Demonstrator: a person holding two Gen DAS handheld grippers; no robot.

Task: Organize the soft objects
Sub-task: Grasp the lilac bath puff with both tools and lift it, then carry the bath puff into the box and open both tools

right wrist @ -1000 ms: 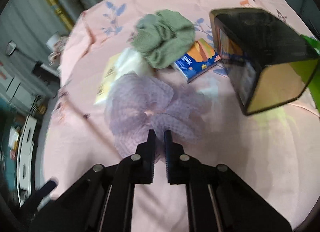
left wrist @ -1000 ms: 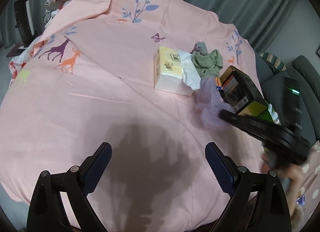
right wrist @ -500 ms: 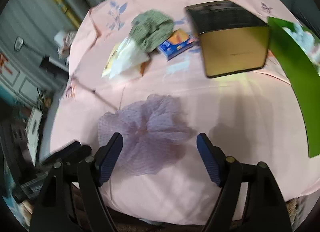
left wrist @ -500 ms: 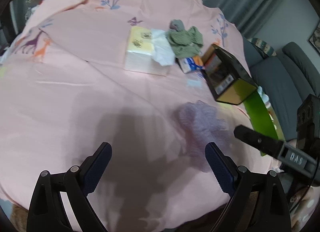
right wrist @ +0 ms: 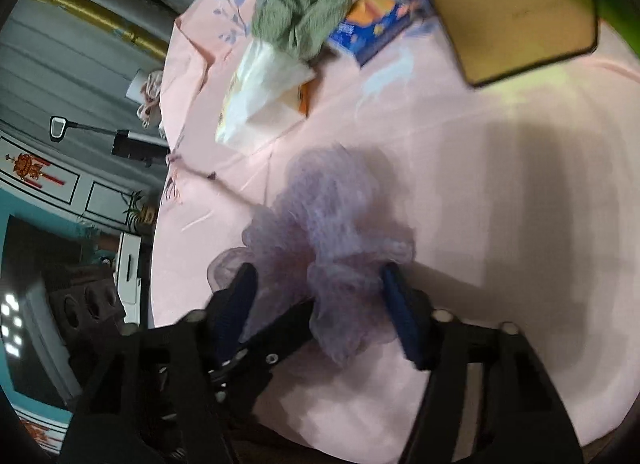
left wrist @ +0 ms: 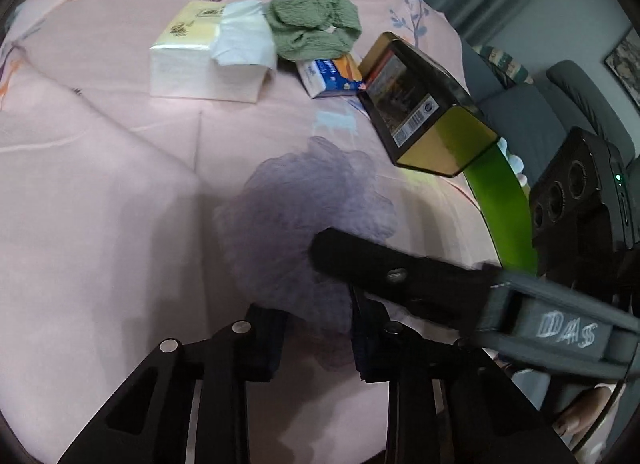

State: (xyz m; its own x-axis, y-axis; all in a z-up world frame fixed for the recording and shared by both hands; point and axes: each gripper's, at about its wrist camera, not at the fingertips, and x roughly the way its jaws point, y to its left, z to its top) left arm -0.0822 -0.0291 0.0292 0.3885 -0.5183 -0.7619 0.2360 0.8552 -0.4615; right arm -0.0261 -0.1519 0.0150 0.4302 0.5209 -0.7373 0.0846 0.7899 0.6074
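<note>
Work surface: pink printed bedsheet (left wrist: 100, 192), spread flat; serves as the sorting area.
Task item: lilac mesh bath pouf (left wrist: 304, 208), lying on the sheet in front of the clutter, near the front edge, well apart from the other soft goods; apparently isolated for a two-gripper handling.
Left gripper (left wrist: 316, 338): low at the pouf's near fringe, jaws partly closed with mesh bunched between the pads; clamped or merely bracketing cannot be told, since shadow hides the contact.
Right gripper (right wrist: 320, 304): jaws spread wide, blue pads (right wrist: 394, 304) flanking the pouf's near half, mesh touching or overlapping both; no squeeze evident, and motion blur limits certainty.
Crossing: right tool reaches over the left tool's right finger in the left wrist view; both converge on the same item, probably to gather or reshape it.
Other soft goods: green knitted cloth (left wrist: 314, 26) heaped at the far side, resting against the white tissue (left wrist: 244, 38) pulled from the pale yellow soft tissue pack (left wrist: 200, 56); untouched.
Small pack: blue-and-orange pocket tissue packet (left wrist: 332, 78), just beside the cloth.
Rigid item: black-and-gold rectangular tin (left wrist: 420, 104), tilted on an edge beside the packet, partly over a green strip (left wrist: 500, 208); purpose of the strip unclear.
Progress judgement: early; only the pouf is being addressed.
</note>
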